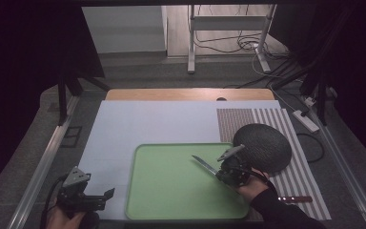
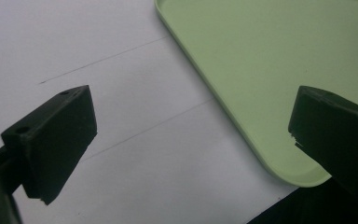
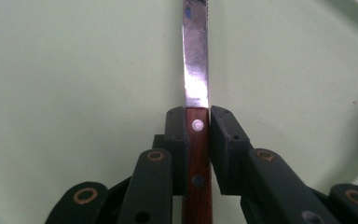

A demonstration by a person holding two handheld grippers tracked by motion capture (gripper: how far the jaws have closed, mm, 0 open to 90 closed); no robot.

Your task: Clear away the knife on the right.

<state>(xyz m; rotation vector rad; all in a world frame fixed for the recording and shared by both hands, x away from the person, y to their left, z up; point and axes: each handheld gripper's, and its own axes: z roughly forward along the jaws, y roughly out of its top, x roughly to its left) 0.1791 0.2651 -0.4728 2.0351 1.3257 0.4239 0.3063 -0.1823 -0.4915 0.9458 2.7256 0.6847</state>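
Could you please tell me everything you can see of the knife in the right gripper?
The knife has a narrow shiny metal blade and a reddish-brown wooden handle with two rivets. The right gripper is shut on the handle just behind the blade. In the high view the blade points up and left over the green tray; whether it touches is unclear.

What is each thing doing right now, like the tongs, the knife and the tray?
Left tongs: open, holding nothing, over the white sheet beside the tray.
Right tongs: shut on the knife's wooden handle.
Knife: held, blade pointing out over the tray.
Green tray: flat, nothing lying in it.
Dark round dish: on the striped mat.
Second knife: lying flat on the mat.
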